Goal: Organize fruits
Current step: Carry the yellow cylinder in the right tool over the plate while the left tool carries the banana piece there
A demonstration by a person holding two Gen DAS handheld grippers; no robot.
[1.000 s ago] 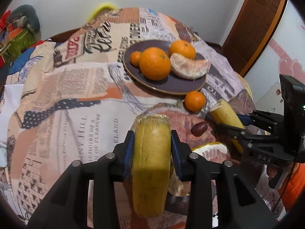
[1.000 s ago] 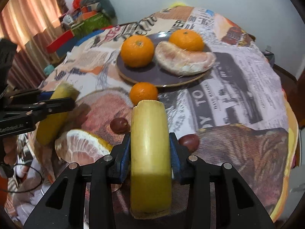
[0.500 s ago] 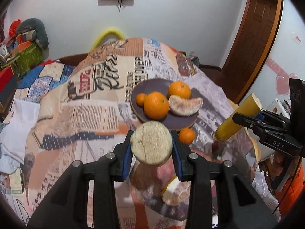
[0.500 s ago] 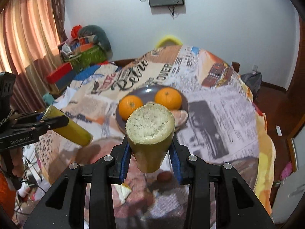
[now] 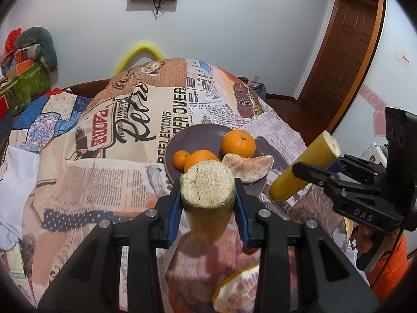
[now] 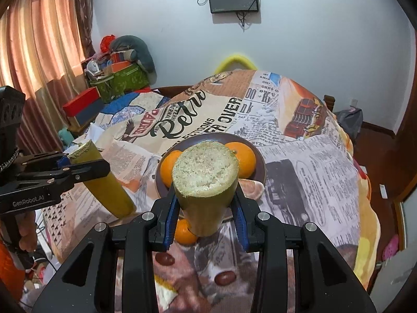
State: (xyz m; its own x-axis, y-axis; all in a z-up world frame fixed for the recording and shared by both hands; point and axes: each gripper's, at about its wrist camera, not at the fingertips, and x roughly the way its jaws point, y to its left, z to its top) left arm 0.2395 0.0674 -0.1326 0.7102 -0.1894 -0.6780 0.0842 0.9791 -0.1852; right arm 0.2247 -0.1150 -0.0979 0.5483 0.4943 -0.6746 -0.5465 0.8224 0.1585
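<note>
Above the tabletop, each hand-held gripper, left and right, is clamped on a yellow stalk piece.

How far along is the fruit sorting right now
Done: three oranges and a peeled segment sit on the plate. In hand: each gripper, left and right, is shut on a yellow stalk piece, held above the table. Left: an orange, two dates and a cut segment lie off the plate.

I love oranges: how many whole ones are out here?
4. Three on the plate: small orange, middle orange, back orange. The fourth orange lies on the cloth before the plate. More may be hidden.
</note>
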